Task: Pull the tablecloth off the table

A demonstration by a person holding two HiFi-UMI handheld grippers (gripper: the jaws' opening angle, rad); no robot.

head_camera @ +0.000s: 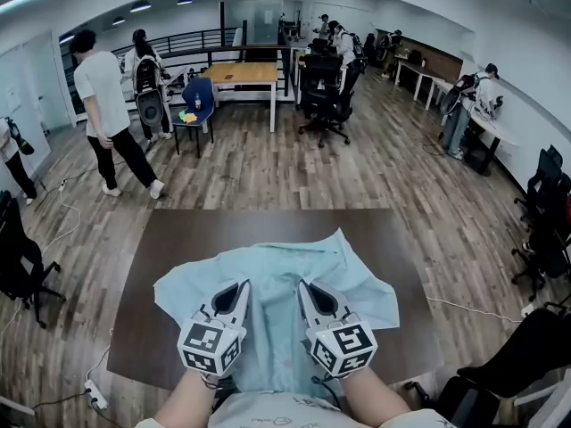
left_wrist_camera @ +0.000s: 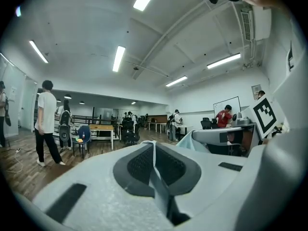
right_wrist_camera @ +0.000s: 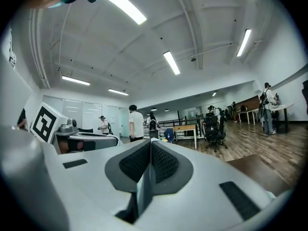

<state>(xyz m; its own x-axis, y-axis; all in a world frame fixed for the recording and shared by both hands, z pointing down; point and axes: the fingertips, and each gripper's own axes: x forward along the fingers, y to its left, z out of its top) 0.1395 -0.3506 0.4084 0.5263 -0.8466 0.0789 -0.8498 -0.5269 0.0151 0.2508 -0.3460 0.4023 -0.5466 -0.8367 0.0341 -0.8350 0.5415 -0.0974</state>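
One pale mint-blue fabric tablecloth [head_camera: 275,275], crumpled and bunched, lies on the near half of one dark brown rectangular table [head_camera: 169,239]. The far strip and both side margins of the table are bare. The cloth's near part runs between the two grippers and over the table's near edge toward the person. Two grey-and-white handheld grippers are in view, side by side over the cloth and tilted tips-forward. The left gripper [head_camera: 242,285] has its jaws pressed together, pinching a thin fold of the tablecloth that sticks up between the dark ribbed pads [left_wrist_camera: 139,165]. The right gripper [head_camera: 304,284] is the same, jaws closed on a thin strip of the cloth between its pads [right_wrist_camera: 166,163]. There are two marker cubes, one per gripper, left [head_camera: 211,346] and right [head_camera: 344,346], with two bare forearms [head_camera: 191,401] behind them. The floor is wood-plank [head_camera: 357,176]. Background has one light wooden table [head_camera: 243,71] and one blue chair [head_camera: 198,102] with small items on its seat. A cluster of black office chairs [head_camera: 326,87] is there too, exact number unclear. One person in a white tee and dark trousers [head_camera: 107,105] stands at the left, and one person with a backpack [head_camera: 147,74] is just beside. Several more people stand at the far desks and at the right wall, too small to count exactly.
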